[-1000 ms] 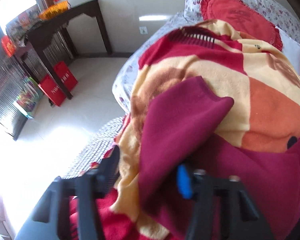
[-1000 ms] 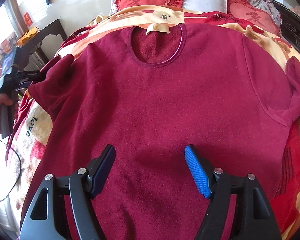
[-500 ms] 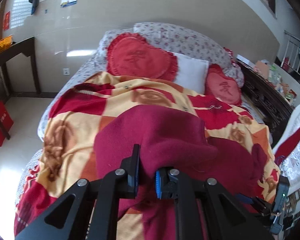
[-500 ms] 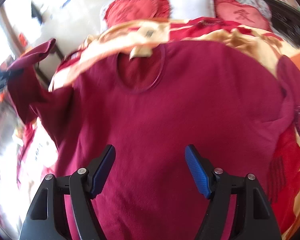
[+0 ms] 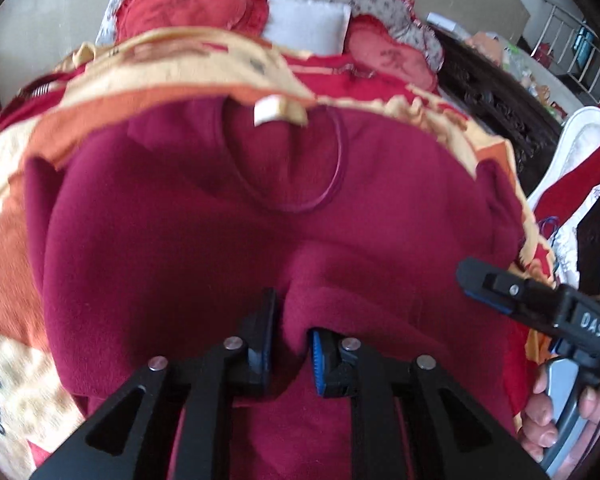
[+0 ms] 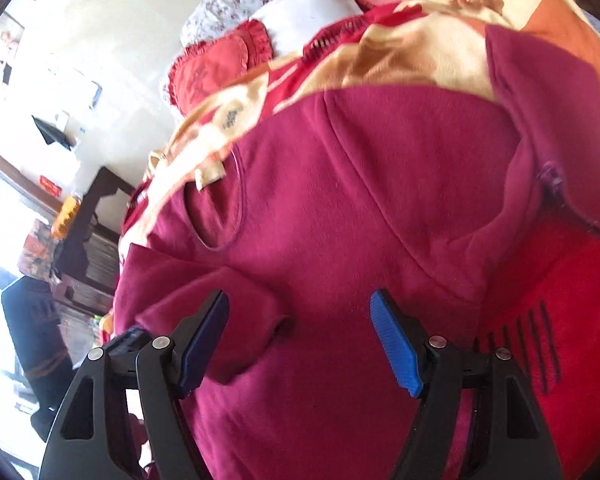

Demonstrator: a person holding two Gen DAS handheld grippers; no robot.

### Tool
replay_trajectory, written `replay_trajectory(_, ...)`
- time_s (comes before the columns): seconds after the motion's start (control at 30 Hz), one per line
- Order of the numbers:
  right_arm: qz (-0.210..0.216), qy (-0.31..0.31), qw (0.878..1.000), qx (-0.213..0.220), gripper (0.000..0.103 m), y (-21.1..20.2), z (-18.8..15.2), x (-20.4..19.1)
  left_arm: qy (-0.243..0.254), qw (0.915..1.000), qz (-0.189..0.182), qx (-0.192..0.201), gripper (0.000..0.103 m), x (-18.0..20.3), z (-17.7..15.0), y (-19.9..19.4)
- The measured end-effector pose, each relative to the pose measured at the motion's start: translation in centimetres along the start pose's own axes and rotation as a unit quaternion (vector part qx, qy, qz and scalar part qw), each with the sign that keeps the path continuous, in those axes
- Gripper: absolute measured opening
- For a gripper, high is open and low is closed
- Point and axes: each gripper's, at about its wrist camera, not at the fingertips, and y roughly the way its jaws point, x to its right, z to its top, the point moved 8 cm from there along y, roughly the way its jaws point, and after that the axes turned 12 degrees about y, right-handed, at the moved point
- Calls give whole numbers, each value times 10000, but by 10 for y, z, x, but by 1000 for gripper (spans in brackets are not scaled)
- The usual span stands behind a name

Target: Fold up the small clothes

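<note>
A maroon fleece shirt [image 5: 172, 216] lies front up on the bed, its round neck and pale label [image 5: 266, 109] toward the pillows. My left gripper [image 5: 290, 344] is shut on the shirt's left sleeve [image 5: 340, 304], which is folded over the chest. The shirt also fills the right wrist view [image 6: 340, 220], with the folded sleeve [image 6: 228, 308] at lower left and the other sleeve [image 6: 548, 120] spread out at upper right. My right gripper [image 6: 300, 336] is open and empty above the shirt's body; it also shows in the left wrist view [image 5: 500, 284].
A red, orange and cream blanket [image 5: 16, 208] covers the bed. Red heart cushions [image 5: 188, 0] and a white pillow [image 5: 308, 20] lie at the head. A dark carved bed frame [image 5: 496, 92] runs along the right. A dark side table [image 6: 96, 200] stands left of the bed.
My left gripper closed on the left sleeve and carried it from the bed's left side over onto the chest. My right gripper stayed open and swung to the right.
</note>
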Motion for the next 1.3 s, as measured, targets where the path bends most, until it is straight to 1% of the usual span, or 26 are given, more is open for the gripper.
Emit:
replay_trajectory(0.07, -68, -111, 9999, -90, 57, 10, -4, -2, 30, 10000, 24, -80, 27, -3, -9, -1)
replay_trajectory(0.13, -253, -327, 9990, -170, 57, 23, -8, -5, 145, 9998, 55, -144, 53, -5, -16, -11)
replay_trajectory(0.2, -522, -690, 9962, -119, 57, 33, -12, -10, 233, 9997, 114, 12, 65, -12, -22, -31)
replay_trajectory(0.27, -675, -1263, 9897, -36, 57, 43, -17, -22, 345, 9985, 339, 254, 71, -23, -31, -57)
replay_trajectory(0.3, -790, -1503, 9855, -8, 51, 46, -21, -25, 382, 9977, 460, 318, 75, -28, -35, -64)
replay_trajectory(0.33, -960, -1793, 9791, 21, 32, 50, -25, -29, 406, 9965, 632, 364, 80, -35, -41, -72)
replay_trajectory(0.37, -1167, -2164, 9693, 74, 18, 55, -31, -33, 410, 9945, 886, 368, 81, -44, -48, -77)
replay_trajectory(0.4, -1383, -2544, 9570, 184, 0, 57, -36, -37, 405, 9922, 1143, 301, 82, -54, -55, -77)
replay_trajectory(0.43, -1526, -2794, 9475, 296, 0, 57, -38, -40, 390, 9905, 1303, 203, 82, -62, -61, -75)
replay_trajectory(0.47, -1537, -2915, 9436, 337, 0, 55, -37, -43, 308, 9896, 1405, 54, 82, -71, -70, -69)
replay_trajectory(0.53, -1222, -2679, 9548, 418, 0, 37, -25, -50, 28, 9884, 1512, -149, 81, -88, -80, -63)
replay_trajectory(0.57, -1104, -2512, 9592, 681, 0, 16, -11, -53, -179, 9878, 1532, -207, 81, -98, -84, -60)
replay_trajectory(0.63, -1187, -2339, 9576, 1193, 0, -15, 15, -52, -437, 9868, 1544, -219, 81, -109, -89, -59)
replay_trajectory(0.67, -1251, -2275, 9564, 1338, 0, -24, 24, -49, -565, 9856, 1577, -210, 81, -116, -90, -58)
replay_trajectory(0.77, -1866, -1971, 9489, 1611, 0, -37, 58, -20, -767, 9857, 1482, -250, 81, -125, -91, -52)
replay_trajectory(0.83, -2374, -1849, 9434, 1392, 1, -26, 69, 0, -836, 9856, 1454, -212, 81, -129, -88, -51)
replay_trajectory(0.87, -2507, -1747, 9437, 1264, 3, -21, 72, 6, -852, 9851, 1483, -163, 81, -131, -86, -53)
replay_trajectory(0.93, -2146, -1521, 9552, 1356, 9, -27, 66, -2, -892, 9840, 1537, -108, 81, -137, -83, -55)
replay_trajectory(0.97, -1771, -1484, 9633, 1363, 13, -30, 57, -14, -930, 9833, 1560, -90, 81, -141, -81, -55)
replay_trajectory(1.0, -1255, -1554, 9726, 1192, 20, -26, 45, -33, -970, 9826, 1581, -79, 81, -145, -79, -55)
replay_trajectory(1.07, -326, -1822, 9817, 445, 22, -3, 12, -69, -1055, 9811, 1620, -54, 81, -152, -76, -58)
replay_trajectory(1.1, 74, -1929, 9812, -15, 22, 12, -10, -87, -1111, 9803, 1634, -20, 81, -156, -76, -60)
replay_trajectory(1.13, 309, -1997, 9788, -327, 22, 24, -26, -99, -1220, 9789, 1638, 50, 81, -162, -76, -63)
replay_trajectory(1.17, 407, -2066, 9760, -563, 22, 36, -40, -108, -1328, 9782, 1595, 92, 81, -167, -77, -65)
replay_trajectory(1.2, 342, -2191, 9727, -691, 22, 49, -51, -115, -1454, 9780, 1493, 124, 81, -171, -80, -67)
replay_trajectory(1.3, 245, -2681, 9616, -541, 22, 65, -54, -143, -1799, 9754, 1271, 124, 81, -181, -92, -67)
